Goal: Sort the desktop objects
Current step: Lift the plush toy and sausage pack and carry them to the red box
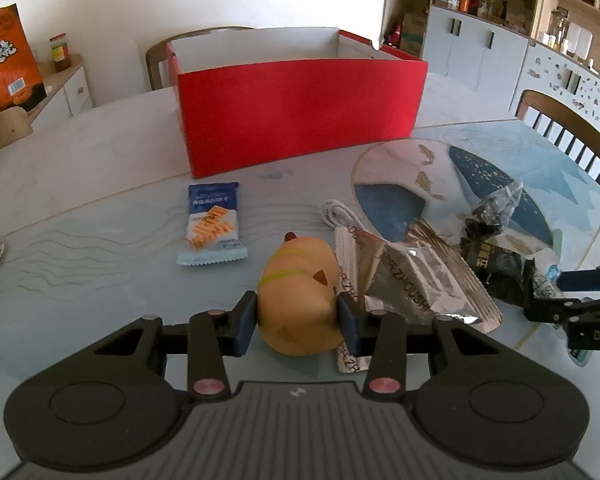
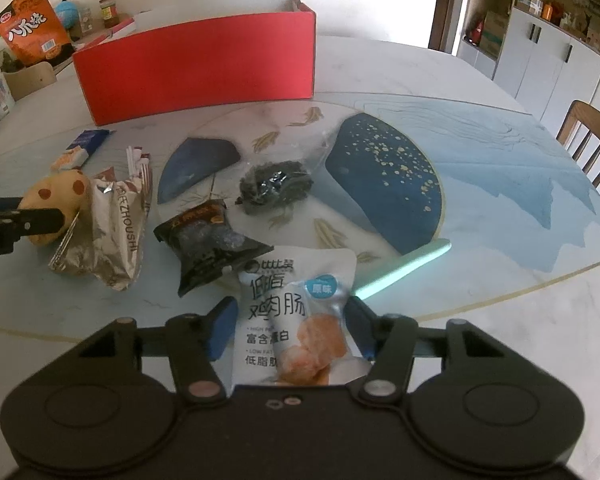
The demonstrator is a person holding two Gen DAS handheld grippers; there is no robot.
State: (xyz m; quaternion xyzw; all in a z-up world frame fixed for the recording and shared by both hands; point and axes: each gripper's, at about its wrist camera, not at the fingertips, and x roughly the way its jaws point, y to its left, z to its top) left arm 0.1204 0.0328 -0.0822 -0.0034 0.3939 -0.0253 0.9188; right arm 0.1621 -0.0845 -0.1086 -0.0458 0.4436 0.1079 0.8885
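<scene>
My left claw (image 1: 296, 320) has its two blue pads pressed against the sides of the yellow plush toy (image 1: 298, 296), which rests on the worktop (image 1: 100, 184) in front of the red box (image 1: 300, 112). The red box stands open-topped at the far side of the worktop, and I place everything else by it. Nearest the box, just before its left front corner, lies the blue biscuit packet (image 1: 212, 224), flat and apart from the toy. A coiled white cable (image 1: 338, 214) lies further forward of the box, touching the silver foil wrapper (image 1: 416, 284) that sits right beside the toy.

My right claw (image 2: 290, 328) stands partly open around the white sausage pouch (image 2: 296, 316). The pouch lies between the blue pads, but I cannot tell whether they press on it. The pouch is well forward of the box. Between pouch and box lie the black snack packet (image 2: 208, 240) and, nearer the box, a clear bag of dark pieces (image 2: 276, 186). A pale green stick (image 2: 404, 268) lies to the right of the pouch.
</scene>
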